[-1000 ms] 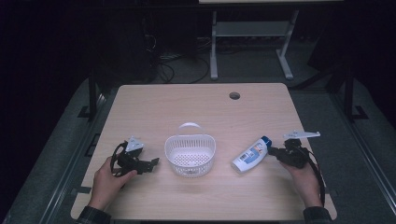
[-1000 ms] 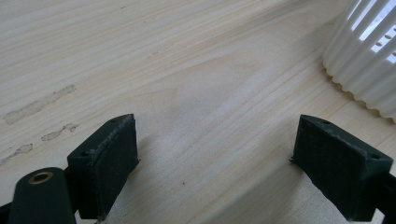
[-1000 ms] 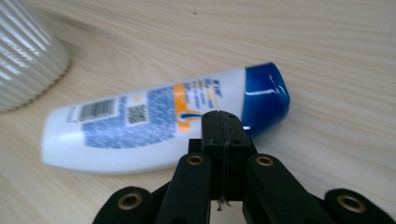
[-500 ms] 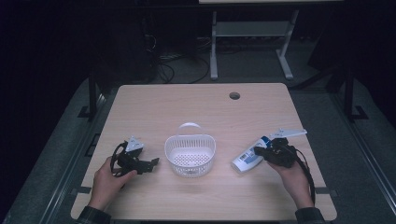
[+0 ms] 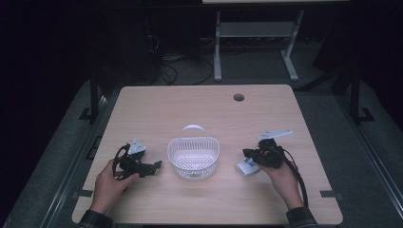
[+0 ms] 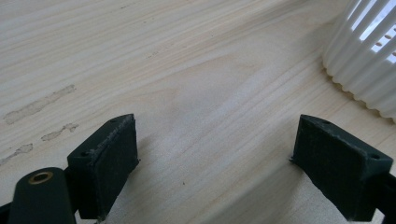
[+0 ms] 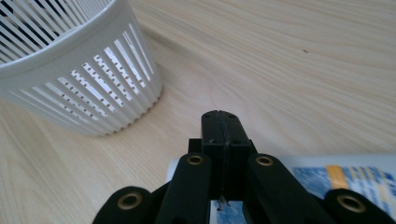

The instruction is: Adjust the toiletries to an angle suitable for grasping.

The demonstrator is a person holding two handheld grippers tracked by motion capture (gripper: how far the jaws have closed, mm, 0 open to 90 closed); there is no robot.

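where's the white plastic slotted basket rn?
High view: the white plastic slotted basket sits at table centre, between the left hand-held gripper and the right hand-held gripper.

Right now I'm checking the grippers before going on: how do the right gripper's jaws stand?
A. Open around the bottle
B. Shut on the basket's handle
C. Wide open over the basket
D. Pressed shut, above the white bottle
D: in the right gripper view the right gripper shows its two jaws pressed together with nothing between, above the white bottle.

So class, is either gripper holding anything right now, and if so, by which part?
Neither holds anything. The left gripper is open over bare table. The right gripper is shut with nothing between its jaws, just above the bottle lying beside the basket.
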